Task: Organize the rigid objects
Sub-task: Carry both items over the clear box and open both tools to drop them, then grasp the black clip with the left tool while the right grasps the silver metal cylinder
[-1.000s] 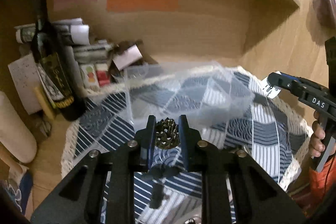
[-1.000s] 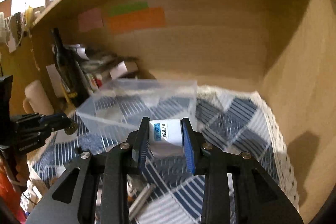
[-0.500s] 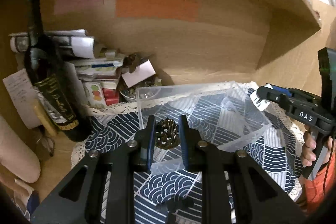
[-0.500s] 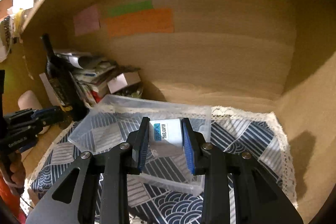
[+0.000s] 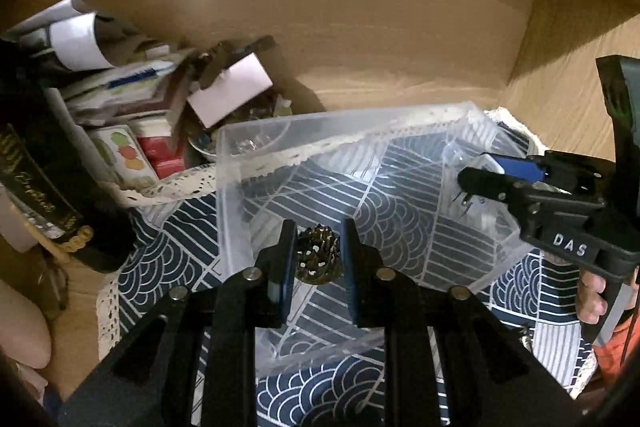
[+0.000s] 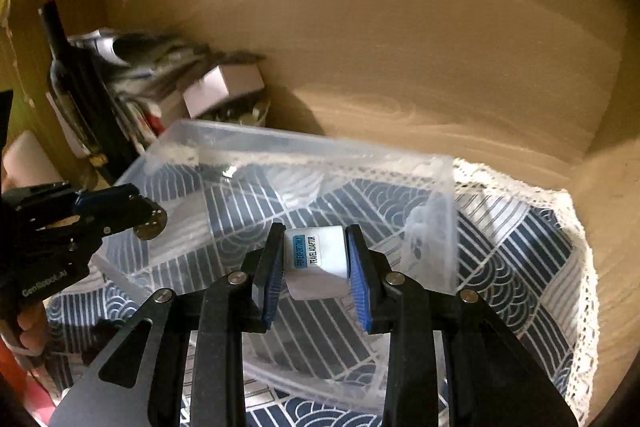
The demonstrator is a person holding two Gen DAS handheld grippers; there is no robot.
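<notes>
A clear plastic bin [image 5: 280, 135] [image 6: 304, 143] stands on a blue-and-white patterned cloth [image 5: 160, 259] [image 6: 532, 235] inside a wooden shelf. My left gripper [image 5: 317, 251] is shut on a small dark spiky round metal piece [image 5: 318, 261] and holds it over the bin's near left part. My right gripper [image 6: 316, 255] is shut on a white travel adaptor [image 6: 316, 259] with a blue label, held over the bin's near side. The right gripper also shows at the right of the left wrist view [image 5: 480, 179], and the left gripper at the left of the right wrist view [image 6: 148, 219].
A dark wine bottle [image 6: 76, 83] [image 5: 28, 163] and a pile of papers and boxes [image 5: 140, 95] crowd the shelf's left back corner. A small bowl [image 5: 204, 147] sits behind the bin. Wooden walls close the back and right.
Both grippers have moved forward and lower over the bin, so the bin fills more of both views. Each still holds its object.
</notes>
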